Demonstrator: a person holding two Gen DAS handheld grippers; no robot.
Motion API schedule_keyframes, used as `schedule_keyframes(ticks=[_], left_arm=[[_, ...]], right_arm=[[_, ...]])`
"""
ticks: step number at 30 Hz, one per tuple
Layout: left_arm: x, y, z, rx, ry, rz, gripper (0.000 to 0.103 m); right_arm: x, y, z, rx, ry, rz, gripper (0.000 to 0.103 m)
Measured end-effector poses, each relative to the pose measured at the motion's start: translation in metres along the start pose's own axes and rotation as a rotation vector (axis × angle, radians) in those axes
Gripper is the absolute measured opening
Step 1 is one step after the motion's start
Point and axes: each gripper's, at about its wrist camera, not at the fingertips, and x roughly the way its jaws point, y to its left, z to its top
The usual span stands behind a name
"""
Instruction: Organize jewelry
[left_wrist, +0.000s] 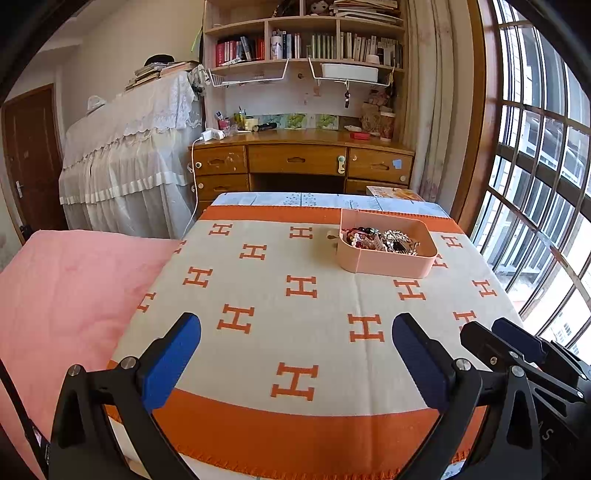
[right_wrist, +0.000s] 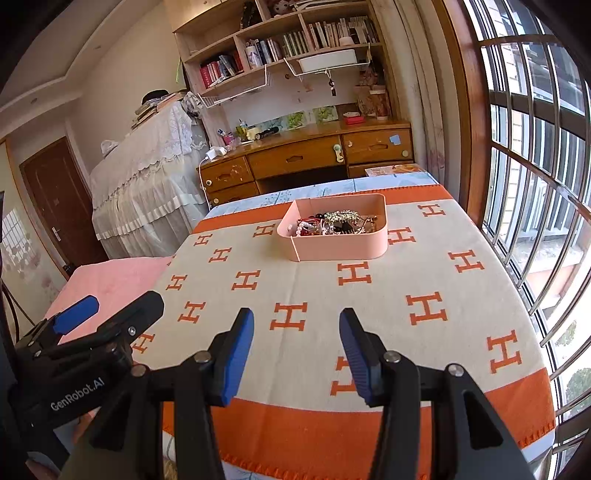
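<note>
A pink open box (left_wrist: 384, 264) (right_wrist: 340, 249) stands on the far right part of a cream blanket with orange H marks (left_wrist: 295, 288) (right_wrist: 369, 295). Inside it lies a tangle of jewelry (left_wrist: 380, 240) (right_wrist: 336, 221): beads, pearls and glittering pieces. My left gripper (left_wrist: 295, 325) hangs open over the near part of the blanket, well short of the box, with nothing between its blue pads. My right gripper (right_wrist: 297, 321) is also open and empty, its pads closer together. Each gripper shows at the edge of the other's view: the right gripper (left_wrist: 517, 343), the left gripper (right_wrist: 110, 310).
A pink quilt (left_wrist: 74, 295) lies left of the blanket. Beyond the bed stand a wooden desk (left_wrist: 303, 155) with drawers, bookshelves above it, and a lace-covered piece of furniture (left_wrist: 129, 155). A barred window (left_wrist: 535, 184) runs along the right side.
</note>
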Motion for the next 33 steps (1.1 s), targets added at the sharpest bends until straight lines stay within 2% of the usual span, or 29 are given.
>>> schedule_keyframes(ticks=[33], left_arm=[[0.0072,0.0011,0.0022,-0.009,0.004,-0.007,0.102]], right_arm=[[0.0028,-0.0052,0.0010,-0.005,-0.009,-0.016,0.049]])
